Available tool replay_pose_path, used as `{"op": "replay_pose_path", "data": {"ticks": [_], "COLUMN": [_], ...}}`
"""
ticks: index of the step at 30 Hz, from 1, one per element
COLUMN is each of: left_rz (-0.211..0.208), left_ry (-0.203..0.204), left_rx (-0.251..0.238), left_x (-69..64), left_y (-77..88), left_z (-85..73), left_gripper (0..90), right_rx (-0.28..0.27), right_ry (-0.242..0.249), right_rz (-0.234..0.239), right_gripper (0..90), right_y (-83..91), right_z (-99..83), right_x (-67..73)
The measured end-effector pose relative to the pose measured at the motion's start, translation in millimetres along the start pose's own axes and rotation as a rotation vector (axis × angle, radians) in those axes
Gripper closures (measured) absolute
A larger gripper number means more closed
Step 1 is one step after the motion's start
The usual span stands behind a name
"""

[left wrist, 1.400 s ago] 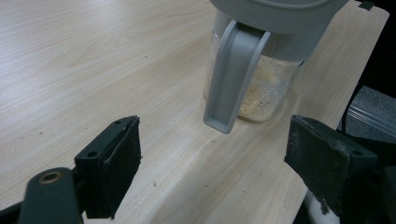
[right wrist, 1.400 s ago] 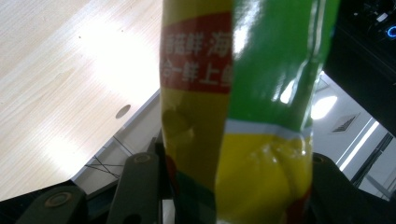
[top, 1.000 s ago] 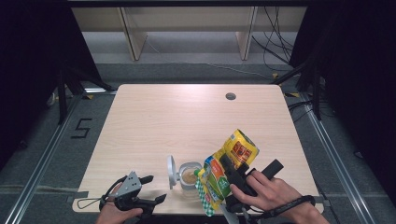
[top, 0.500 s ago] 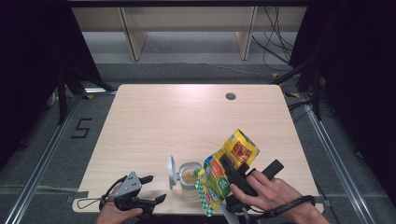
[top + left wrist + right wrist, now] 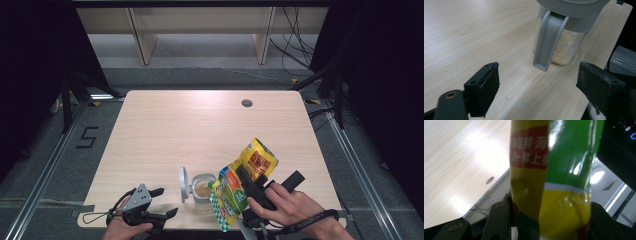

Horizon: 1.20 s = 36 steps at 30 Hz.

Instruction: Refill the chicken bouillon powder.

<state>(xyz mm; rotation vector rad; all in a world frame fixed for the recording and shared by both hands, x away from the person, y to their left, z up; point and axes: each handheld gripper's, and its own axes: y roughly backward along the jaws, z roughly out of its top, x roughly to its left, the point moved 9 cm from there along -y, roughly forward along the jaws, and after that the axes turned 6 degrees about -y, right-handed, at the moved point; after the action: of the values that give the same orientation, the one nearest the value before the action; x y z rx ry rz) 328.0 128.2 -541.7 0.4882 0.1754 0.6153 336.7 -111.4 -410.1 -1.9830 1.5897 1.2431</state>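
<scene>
1. Yellow-and-green snack bag (image 5: pixel 243 182) held tilted over the near right part of the table (image 5: pixel 200 125), just short of the front edge; lower end at a checkered corner near that edge, upper yellow end leaning up and away to the right.
2. Long axis of the bag on a diagonal from near-left to far-right in the high view; in the right gripper view (image 5: pixel 554 182) rising straight up between the two black jaws.
3. Right gripper (image 5: pixel 250 187) clamped across the bag's middle, jaws pressed on either side of the foil, hand (image 5: pixel 290 207) wrapped around the body behind it.
4. Glass jar (image 5: pixel 202 189) just left of the bag's lower end, possibly touching it, though hard to tell from above; pale crumbs inside (image 5: pixel 564 47), grey lid (image 5: pixel 184 182) flipped open and standing to its left.
5. Left gripper (image 5: pixel 162 202) at the front edge, left of the jar, jaws spread wide with nothing between them; jar straight ahead beyond the fingertips in the left gripper view (image 5: pixel 536 85), apart from both.
6. Plenty of bare table behind and to the left, up to a small round hole (image 5: pixel 246 103) near the far edge; little room toward the front, with jar, bag and both hands crowded at that edge.
</scene>
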Motion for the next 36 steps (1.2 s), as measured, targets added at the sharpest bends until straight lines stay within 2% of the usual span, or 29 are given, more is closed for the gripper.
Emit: {"op": "replay_pose_path", "data": {"ticks": [5, 23, 24, 25, 27, 28, 30, 31, 32, 33, 36], "left_rz": [-0.001, 0.002, 0.001, 0.007, 0.007, 0.006, 0.006, 0.005, 0.002, 0.002, 0.002], "left_ry": [0.001, -0.007, -0.005, 0.022, 0.020, 0.021, 0.018, -0.006, 0.000, -0.006, 0.000], "left_rx": [-0.001, 0.005, 0.004, 0.006, 0.007, 0.007, 0.007, 0.005, 0.000, 0.004, 0.000], "left_x": [-0.2, 0.6, 0.5, -0.8, -0.6, -0.7, -0.6, 0.6, 0.0, 0.5, 0.0], "left_y": [0.2, 0.9, 0.9, 0.9, 0.9, 0.9, 0.9, 0.9, 0.5, 0.8, 0.3], "left_z": [0.2, -0.2, -0.1, -0.6, -0.7, -0.7, -0.6, -0.1, 0.3, -0.1, 0.1], "left_gripper": [17.8, 17.8, 17.8, 17.8, 17.8, 17.8, 17.8, 17.8, 17.8, 17.8, 17.8], "right_rx": [0.011, 0.008, 0.005, 0.010, 0.008, -0.006, 0.006, -0.005, 0.004, -0.004, 0.001], "right_ry": [-0.015, 0.003, -0.004, 0.004, -0.010, 0.016, -0.008, 0.016, -0.001, 0.013, -0.001], "right_rz": [-0.002, -0.010, -0.001, -0.017, -0.001, -0.010, -0.004, -0.011, -0.007, -0.010, -0.011], "right_gripper": [59.8, 59.8, 59.8, 59.9, 59.9, 59.9, 59.9, 59.9, 59.9, 59.9, 59.9], "right_y": [0.5, 0.2, -0.1, 0.3, 0.4, -0.2, 0.8, 0.2, 0.8, 0.3, 0.9], "right_z": [-0.8, -0.6, -0.4, -0.5, -0.2, 1.6, 0.2, 1.7, 0.7, 1.8, 1.6], "right_x": [0.8, -1.8, -1.1, -2.3, -0.7, -3.2, -1.1, -3.3, -1.8, -2.9, -1.7]}}
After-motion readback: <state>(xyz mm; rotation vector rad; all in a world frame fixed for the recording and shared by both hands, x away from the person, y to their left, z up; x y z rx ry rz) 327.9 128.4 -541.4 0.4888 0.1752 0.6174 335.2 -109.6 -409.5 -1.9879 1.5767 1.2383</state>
